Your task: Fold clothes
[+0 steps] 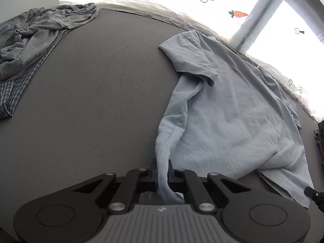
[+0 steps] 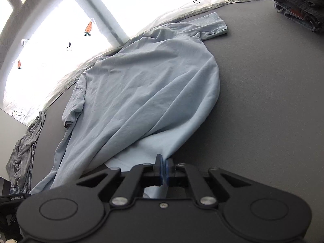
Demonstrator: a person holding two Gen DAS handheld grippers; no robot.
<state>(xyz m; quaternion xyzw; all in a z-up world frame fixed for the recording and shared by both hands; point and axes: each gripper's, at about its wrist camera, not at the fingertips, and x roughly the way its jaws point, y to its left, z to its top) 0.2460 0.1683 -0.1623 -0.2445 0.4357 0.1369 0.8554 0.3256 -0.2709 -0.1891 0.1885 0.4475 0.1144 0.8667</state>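
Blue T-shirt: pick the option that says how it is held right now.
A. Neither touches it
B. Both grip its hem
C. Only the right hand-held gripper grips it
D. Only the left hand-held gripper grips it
B: the left hand-held gripper and the right hand-held gripper are each shut on the hem of the T-shirt.

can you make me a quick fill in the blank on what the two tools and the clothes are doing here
1. Both tools, the left tool and right tool, are shut on the light ____ t-shirt.
2. The shirt's collar points toward the ____.
3. The crumpled grey garment lies on a ____ patterned one.

Missing words: blue; window; checked
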